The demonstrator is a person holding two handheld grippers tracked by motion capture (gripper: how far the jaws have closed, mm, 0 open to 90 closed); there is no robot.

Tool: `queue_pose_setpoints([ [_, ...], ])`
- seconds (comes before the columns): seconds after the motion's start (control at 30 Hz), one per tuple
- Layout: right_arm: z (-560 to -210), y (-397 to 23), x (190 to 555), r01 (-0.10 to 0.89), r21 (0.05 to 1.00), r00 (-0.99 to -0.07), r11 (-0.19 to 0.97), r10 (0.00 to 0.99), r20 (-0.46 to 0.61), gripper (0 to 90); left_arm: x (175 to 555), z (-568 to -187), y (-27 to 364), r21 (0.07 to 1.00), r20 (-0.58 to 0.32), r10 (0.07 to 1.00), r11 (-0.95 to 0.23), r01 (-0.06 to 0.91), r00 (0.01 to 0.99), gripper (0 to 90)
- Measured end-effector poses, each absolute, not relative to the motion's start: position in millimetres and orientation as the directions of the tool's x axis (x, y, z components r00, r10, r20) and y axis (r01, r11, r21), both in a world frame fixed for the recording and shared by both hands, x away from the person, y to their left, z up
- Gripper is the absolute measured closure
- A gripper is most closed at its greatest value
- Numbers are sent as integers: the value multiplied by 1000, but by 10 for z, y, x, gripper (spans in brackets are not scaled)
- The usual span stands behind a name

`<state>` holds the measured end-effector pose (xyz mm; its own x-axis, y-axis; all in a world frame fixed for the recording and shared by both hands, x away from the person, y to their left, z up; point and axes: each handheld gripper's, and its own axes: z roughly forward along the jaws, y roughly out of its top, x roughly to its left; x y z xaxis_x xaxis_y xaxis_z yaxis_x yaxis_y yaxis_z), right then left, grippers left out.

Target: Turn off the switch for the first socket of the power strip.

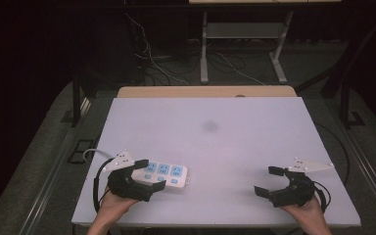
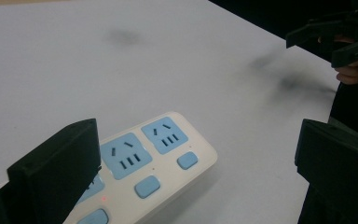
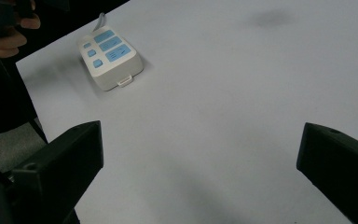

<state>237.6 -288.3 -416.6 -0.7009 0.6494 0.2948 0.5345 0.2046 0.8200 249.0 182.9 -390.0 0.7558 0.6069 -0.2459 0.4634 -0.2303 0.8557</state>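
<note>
Left hand-held gripper spread over power strip nr table edge.

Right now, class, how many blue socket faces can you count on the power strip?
3, in a row along the power strip: right end, middle, and left end, beside the left gripper. More may hide under that gripper.

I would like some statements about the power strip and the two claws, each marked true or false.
1. The power strip lies near the left claw. True.
2. The right claw is shut on the power strip. False: it is open, over bare table, far from the strip.
3. The strip has blue sockets and blue buttons. True.
4. The left claw is shut. False: its jaws stand wide apart.
5. The strip lies at the far edge of the table. False: it lies near the front edge.
</note>
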Motion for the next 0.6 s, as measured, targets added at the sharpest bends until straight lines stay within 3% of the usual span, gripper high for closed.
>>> queue_pose_setpoints([
  [0.6,-4170,-2876,2381,537,817,-698,210,655,290,3,2616,-3784,1975,830,-249,627,-254,497,738,0],
])
